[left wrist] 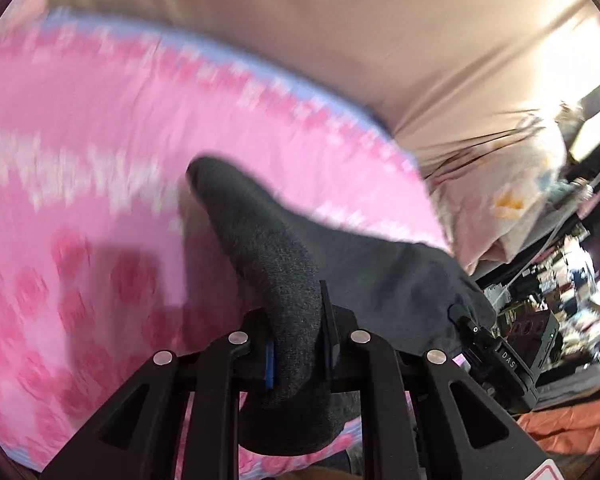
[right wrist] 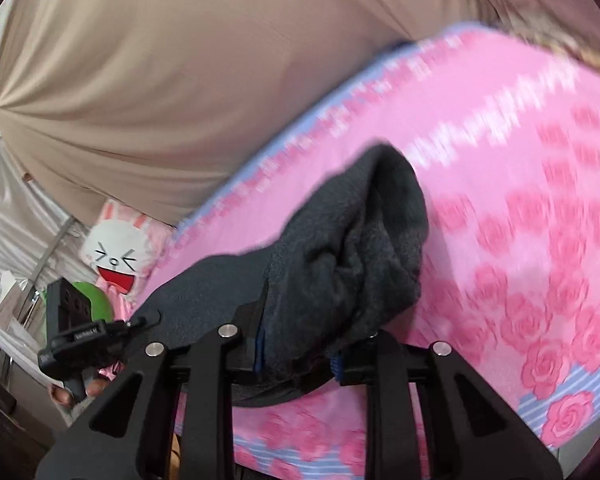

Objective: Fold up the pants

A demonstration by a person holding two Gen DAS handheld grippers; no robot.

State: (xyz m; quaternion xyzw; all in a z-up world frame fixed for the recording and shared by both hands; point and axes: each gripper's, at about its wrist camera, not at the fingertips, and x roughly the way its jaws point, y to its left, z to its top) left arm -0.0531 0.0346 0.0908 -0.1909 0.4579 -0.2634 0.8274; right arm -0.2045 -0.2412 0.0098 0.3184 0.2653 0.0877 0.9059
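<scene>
Your pants (left wrist: 284, 256) are dark grey, knit-textured, bunched and lifted above the pink rose-print bedspread (left wrist: 80, 128). Your left gripper (left wrist: 298, 344) has its fingers clamped on a thick fold of them; your right gripper (right wrist: 296, 354) has its fingers clamped on another bunched fold, the cloth stretching between the two. Only the right wrist view shows a cartoon rabbit pillow (right wrist: 118, 258) beside the bedspread. Only the left wrist view shows orange cloth (left wrist: 572, 428) beyond the bedspread's edge.
</scene>
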